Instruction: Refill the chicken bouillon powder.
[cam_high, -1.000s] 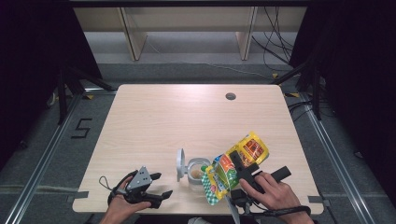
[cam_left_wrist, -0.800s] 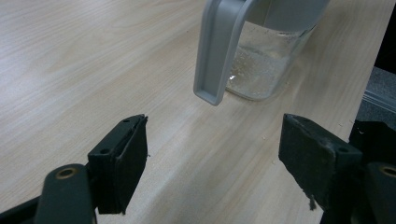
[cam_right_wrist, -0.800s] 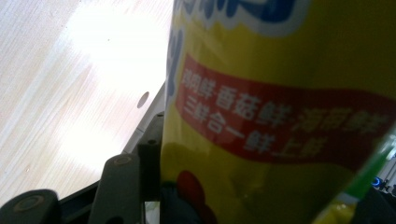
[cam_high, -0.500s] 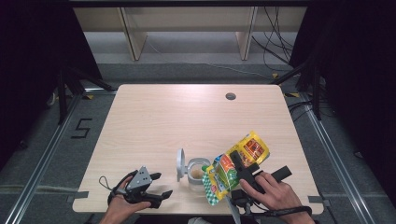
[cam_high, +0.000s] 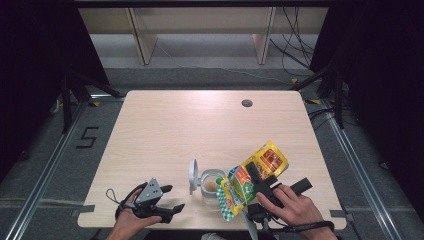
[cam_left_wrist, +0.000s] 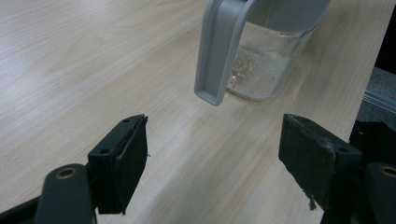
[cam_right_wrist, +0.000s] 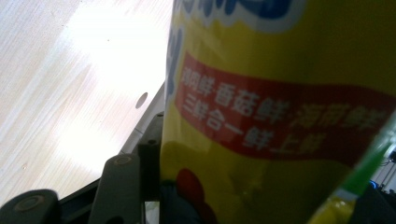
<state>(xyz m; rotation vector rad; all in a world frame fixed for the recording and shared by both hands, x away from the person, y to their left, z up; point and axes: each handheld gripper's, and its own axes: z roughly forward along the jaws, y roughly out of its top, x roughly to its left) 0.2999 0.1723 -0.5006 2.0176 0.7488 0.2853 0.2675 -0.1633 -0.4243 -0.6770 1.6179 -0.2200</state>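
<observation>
Nothing moved, pouch (cam_high: 255, 177) tilted over jar (cam_high: 211, 183), near table (cam_high: 200, 125) edge

We see a table (cam_high: 175, 125) of pale wood-look laminate, smooth, matt with soft sheen. On it near the front edge, the jar (cam_left_wrist: 266, 70) is clear glass or plastic, we can't tell which; its lid (cam_high: 193, 176) looks like matt grey plastic. Right of the jar, the pouch (cam_high: 252, 175) is glossy printed plastic film, crinkled. Left of the jar, the left gripper (cam_left_wrist: 212, 158) has matt black jaws with rough, worn pad edges.
</observation>
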